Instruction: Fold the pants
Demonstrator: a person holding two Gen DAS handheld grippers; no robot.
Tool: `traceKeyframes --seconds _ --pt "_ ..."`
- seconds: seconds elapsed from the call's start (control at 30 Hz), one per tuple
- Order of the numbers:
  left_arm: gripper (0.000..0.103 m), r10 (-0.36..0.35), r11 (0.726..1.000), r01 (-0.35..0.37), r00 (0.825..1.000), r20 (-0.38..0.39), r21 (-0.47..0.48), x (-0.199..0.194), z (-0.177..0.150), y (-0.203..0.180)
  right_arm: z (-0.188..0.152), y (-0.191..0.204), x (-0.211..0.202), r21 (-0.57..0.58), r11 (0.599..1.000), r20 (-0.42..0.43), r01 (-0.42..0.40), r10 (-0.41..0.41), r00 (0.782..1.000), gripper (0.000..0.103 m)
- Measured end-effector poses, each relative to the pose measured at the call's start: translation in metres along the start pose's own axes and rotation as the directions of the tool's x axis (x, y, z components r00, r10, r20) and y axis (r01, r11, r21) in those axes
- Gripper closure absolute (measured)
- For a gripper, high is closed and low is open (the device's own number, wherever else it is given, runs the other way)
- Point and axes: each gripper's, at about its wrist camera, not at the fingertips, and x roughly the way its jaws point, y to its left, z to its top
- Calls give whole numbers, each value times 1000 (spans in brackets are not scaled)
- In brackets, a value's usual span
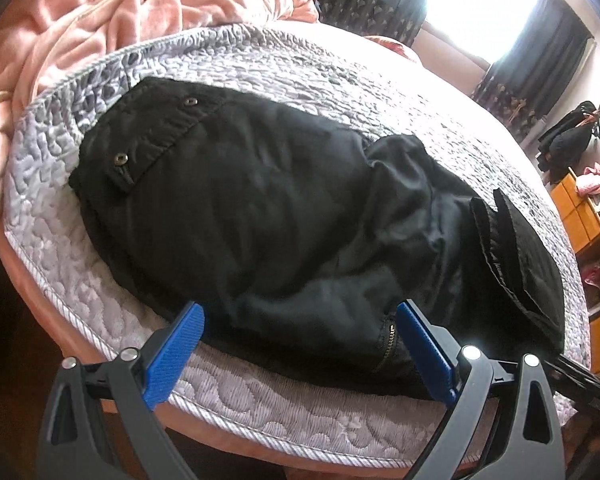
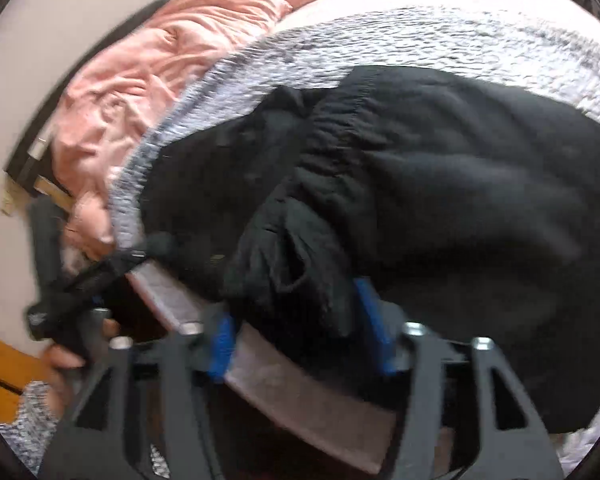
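Observation:
Black pants lie bunched on a grey quilted cover on the bed. Their waistband with two metal snaps is at the far left. My left gripper is open, its blue pads standing either side of the pants' near edge by a zipper. In the blurred right wrist view the pants fill the middle. My right gripper is open, with a crumpled fold of the pants between its blue pads.
A pink blanket is heaped at the bed's far side, also in the right wrist view. An orange wooden shelf with clothes stands at the right. A window with dark curtains is behind. The bed edge is close below the left gripper.

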Motion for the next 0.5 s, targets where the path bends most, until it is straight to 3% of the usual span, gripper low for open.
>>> traceKeyframes --seconds 0.1,0.33,0.5 --pt "6 -8 1000 8 1000 -7 6 1 0 0 -4 8 -15 2 999 27 -43 43 999 37" --pt "6 10 996 -9 1000 -6 94 -2 0 -11 -20 28 -27 -67 988 66 136 -132 989 36" --pt "6 7 993 -7 1000 -2 117 -6 -2 -14 -24 29 -7 -53 987 42 153 -151 988 36"
